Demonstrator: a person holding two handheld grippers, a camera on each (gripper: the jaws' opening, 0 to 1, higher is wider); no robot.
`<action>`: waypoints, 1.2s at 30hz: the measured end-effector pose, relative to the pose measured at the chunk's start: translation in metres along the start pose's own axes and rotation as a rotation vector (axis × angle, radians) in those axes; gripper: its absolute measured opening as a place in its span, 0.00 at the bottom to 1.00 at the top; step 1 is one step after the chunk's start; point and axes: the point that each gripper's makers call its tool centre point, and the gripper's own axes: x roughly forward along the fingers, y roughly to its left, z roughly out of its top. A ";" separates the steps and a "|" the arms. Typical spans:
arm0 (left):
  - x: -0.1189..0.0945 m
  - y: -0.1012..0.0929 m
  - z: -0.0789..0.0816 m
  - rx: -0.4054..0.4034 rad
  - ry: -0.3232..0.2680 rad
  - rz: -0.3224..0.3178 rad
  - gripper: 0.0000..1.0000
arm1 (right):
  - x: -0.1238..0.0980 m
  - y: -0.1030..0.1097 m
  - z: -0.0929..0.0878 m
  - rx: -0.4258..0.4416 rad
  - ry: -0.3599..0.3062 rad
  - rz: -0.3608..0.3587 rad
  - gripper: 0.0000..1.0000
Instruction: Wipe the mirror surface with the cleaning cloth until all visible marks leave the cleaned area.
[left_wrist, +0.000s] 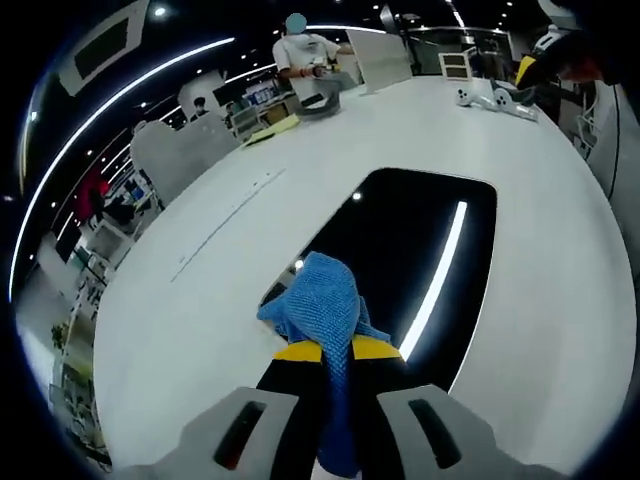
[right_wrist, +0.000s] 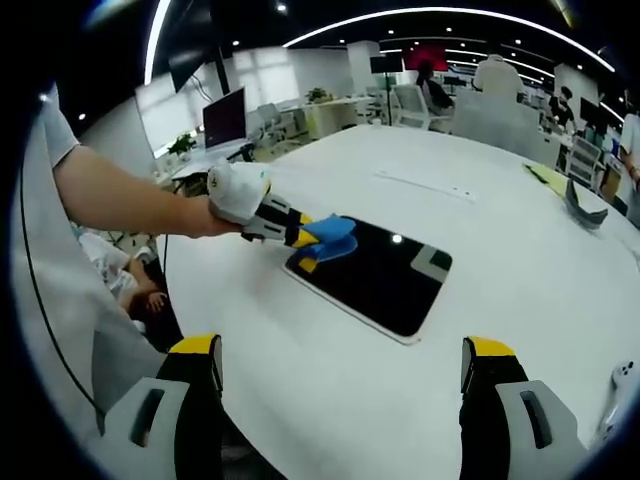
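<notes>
The left gripper (left_wrist: 335, 365) has its fingers clamped on the crumpled blue cleaning cloth (left_wrist: 318, 305), which bunches just ahead of the fingertips and rests on the near corner of the dark, flat rectangular mirror (left_wrist: 420, 260) lying on the white round surface (left_wrist: 200, 300). The right gripper (right_wrist: 340, 375) hovers with fingers wide apart, the mirror well ahead of them. Wiping seems to be just starting; marks are too faint to judge. Next, the cloth needs sweeping across the glass.

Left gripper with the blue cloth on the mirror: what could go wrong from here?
1. The blue knitted cleaning cloth is bunched in the left gripper, so the jaws might scrape the dark rectangular mirror.
2. The open right gripper holds nothing, so the mirror could slide on the white table.
</notes>
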 end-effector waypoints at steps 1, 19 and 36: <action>-0.001 0.000 -0.001 -0.010 0.004 0.004 0.05 | 0.000 0.000 0.000 -0.001 0.001 -0.001 1.00; -0.009 -0.004 -0.009 -0.086 0.017 -0.013 0.05 | 0.000 -0.002 0.006 -0.015 -0.003 0.000 1.00; -0.010 -0.021 -0.004 -0.047 0.008 -0.042 0.04 | -0.002 -0.002 0.004 0.000 -0.016 0.002 1.00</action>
